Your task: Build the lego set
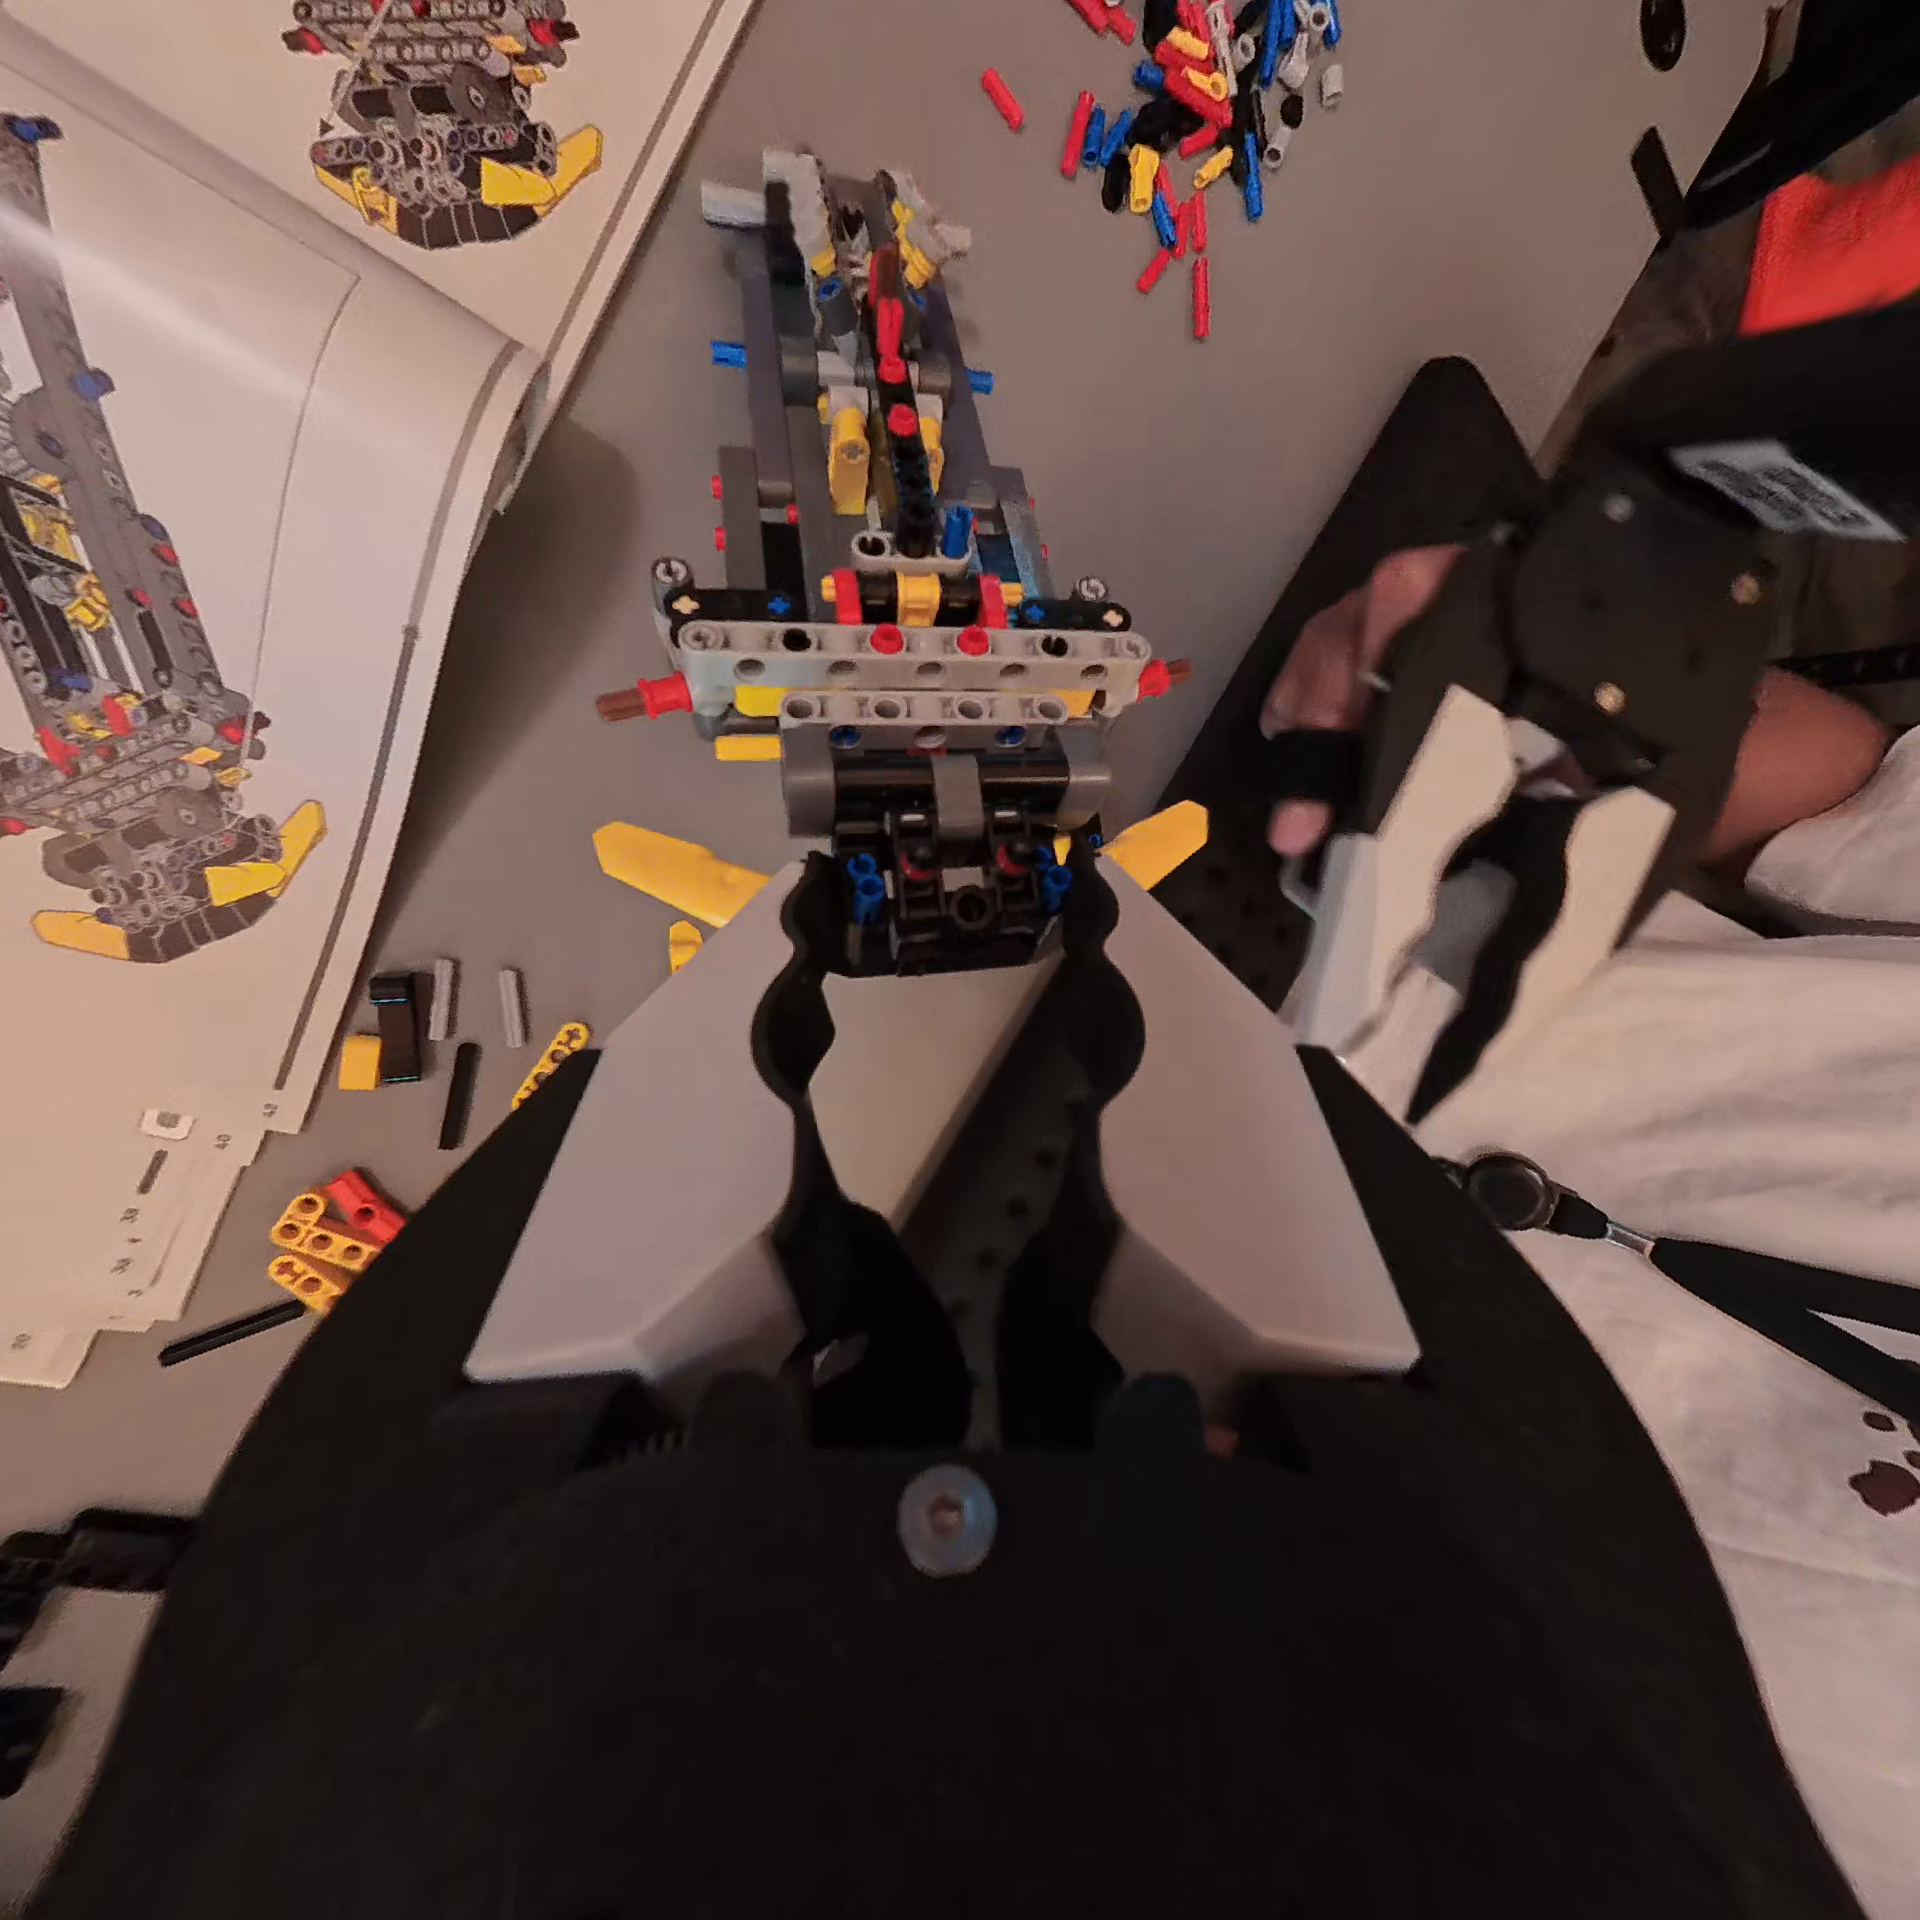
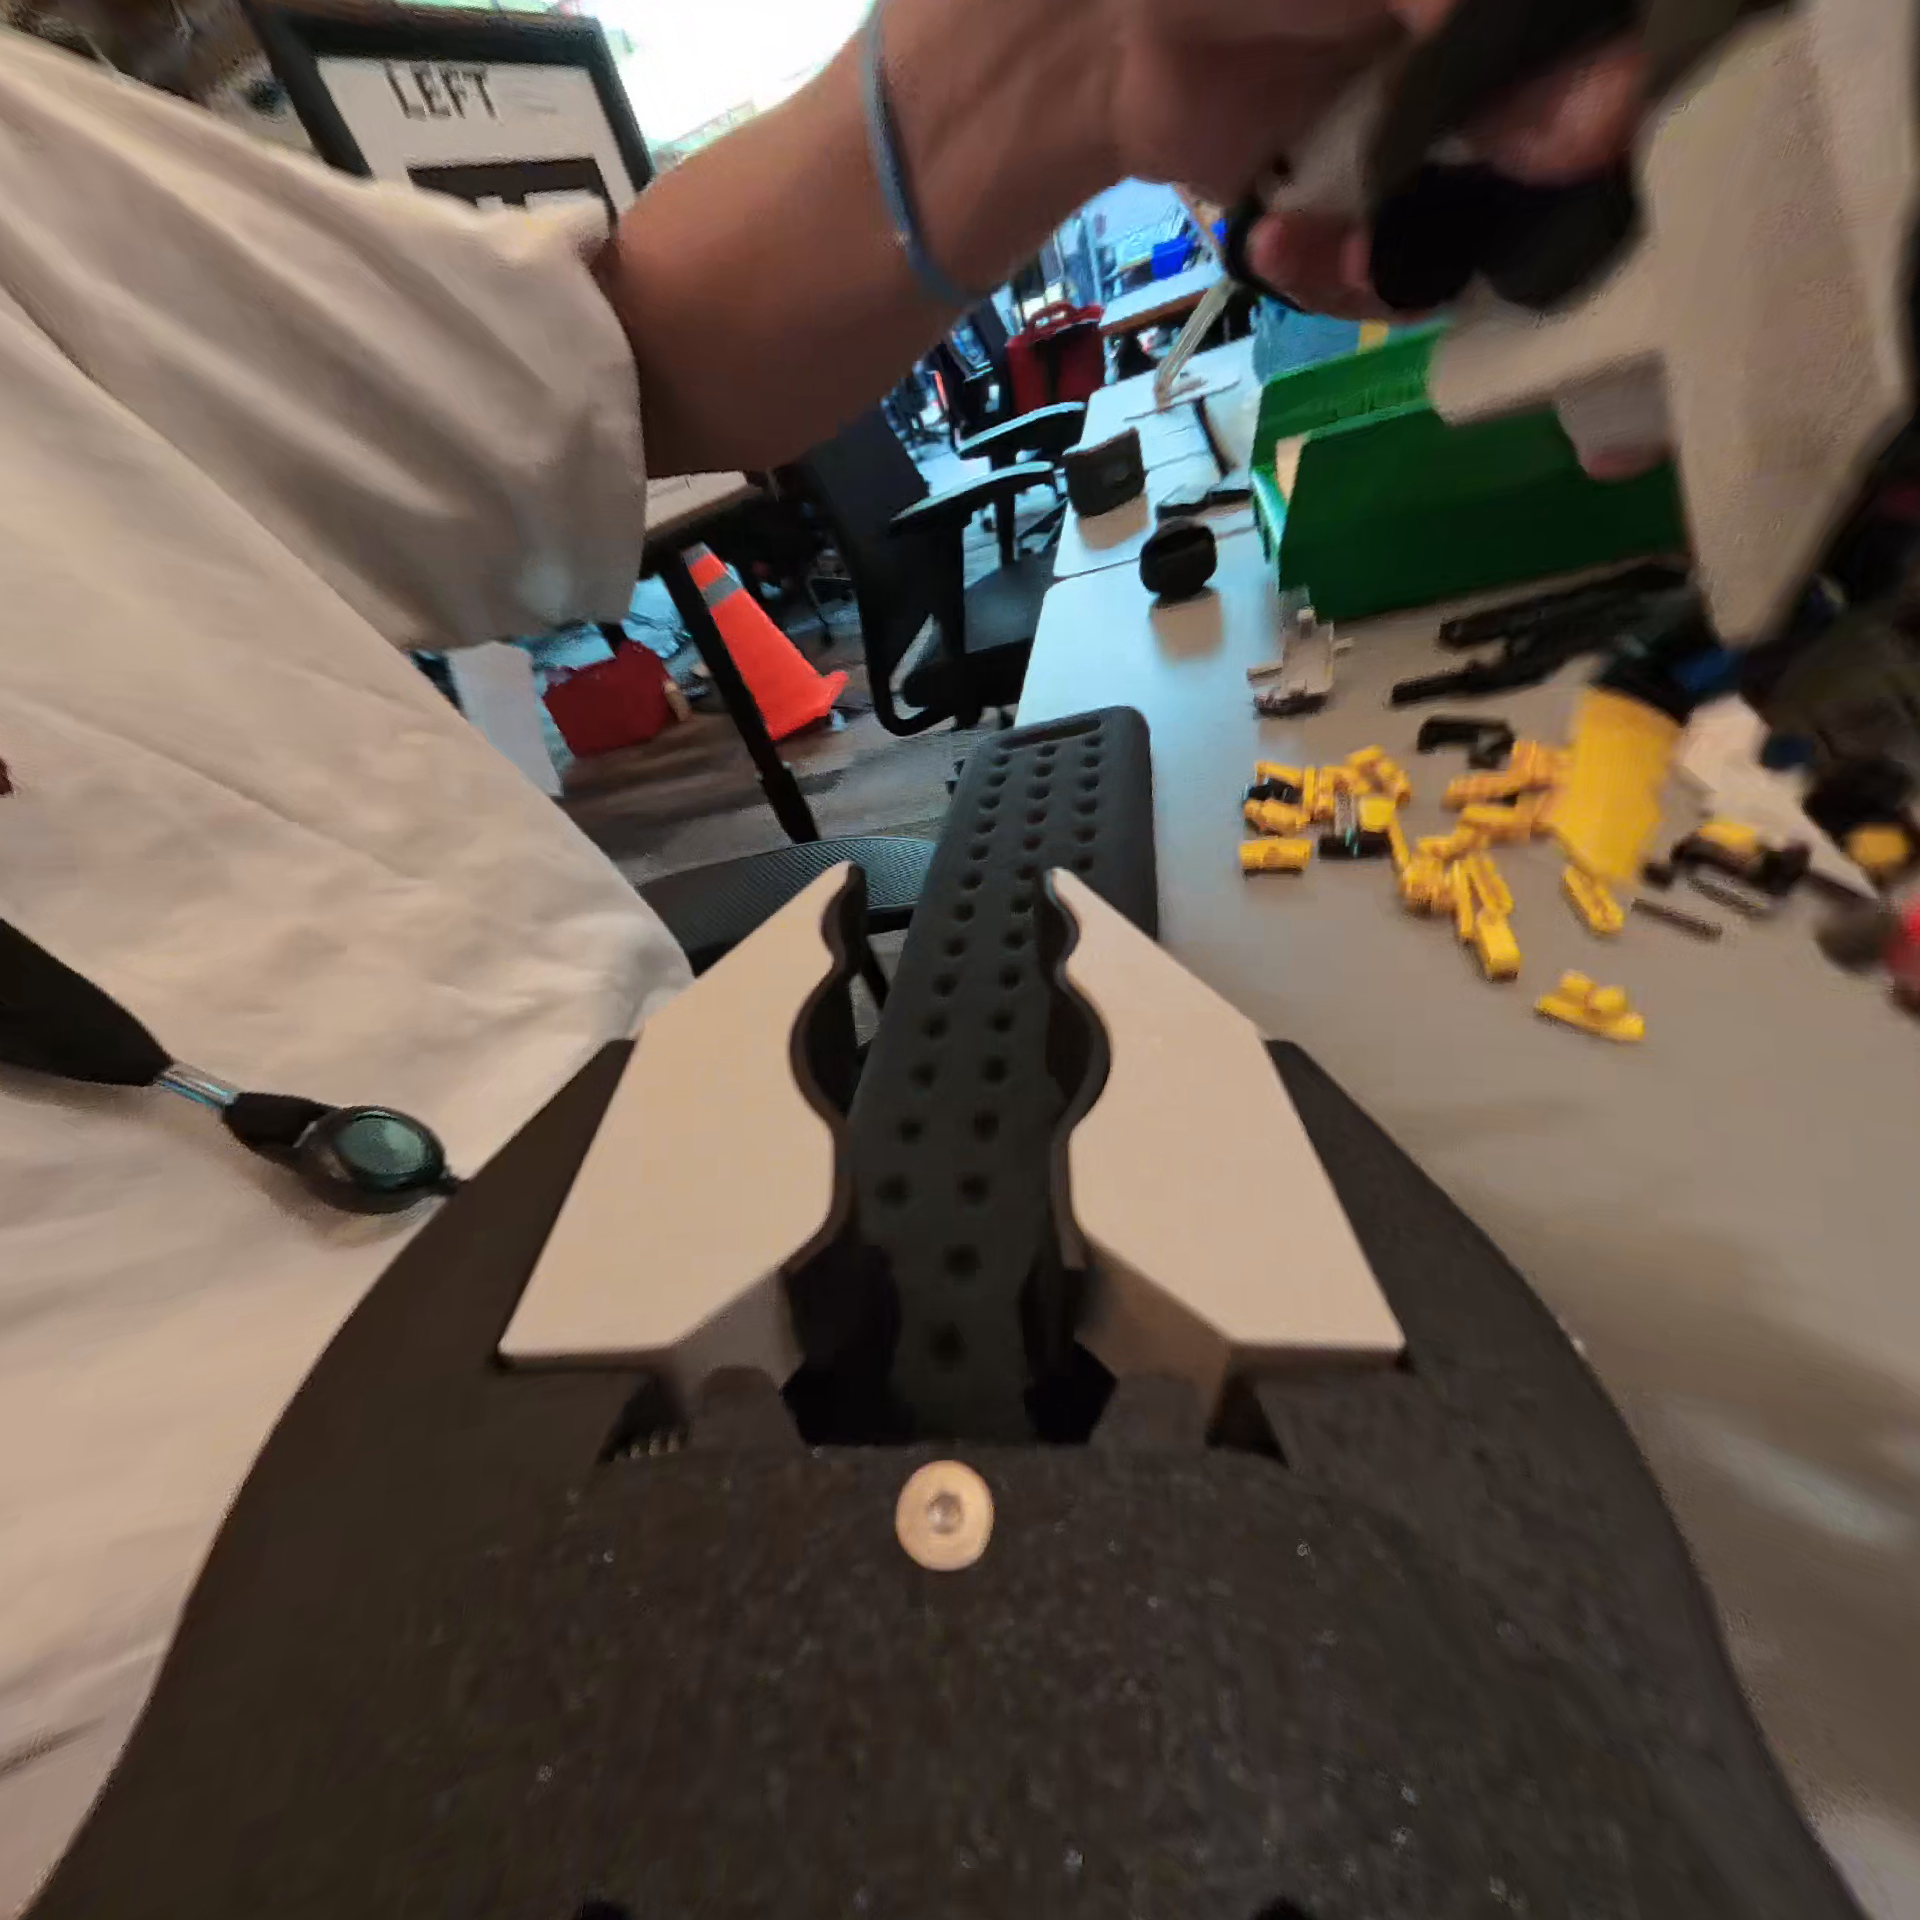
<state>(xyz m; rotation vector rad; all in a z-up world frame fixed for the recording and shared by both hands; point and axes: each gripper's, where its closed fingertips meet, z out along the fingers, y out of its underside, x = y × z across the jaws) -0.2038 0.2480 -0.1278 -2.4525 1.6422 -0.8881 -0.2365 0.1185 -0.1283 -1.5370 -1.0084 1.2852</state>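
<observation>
Left wrist view: left gripper (image 1: 951, 914) clamps Technic chassis (image 1: 894, 623) near end; hold steady. Right gripper (image 2: 951, 904) agape, empty; fetch yellow beams (image 2: 1455, 862) right of tips.

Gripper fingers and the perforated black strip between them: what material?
Fingers: looks like matte grey rigid plastic, flat faceted faces, black wavy inner edges, maybe rubber. Perforated strip: dull black with rows of round holes, likely moulded rubber or foam.
</observation>
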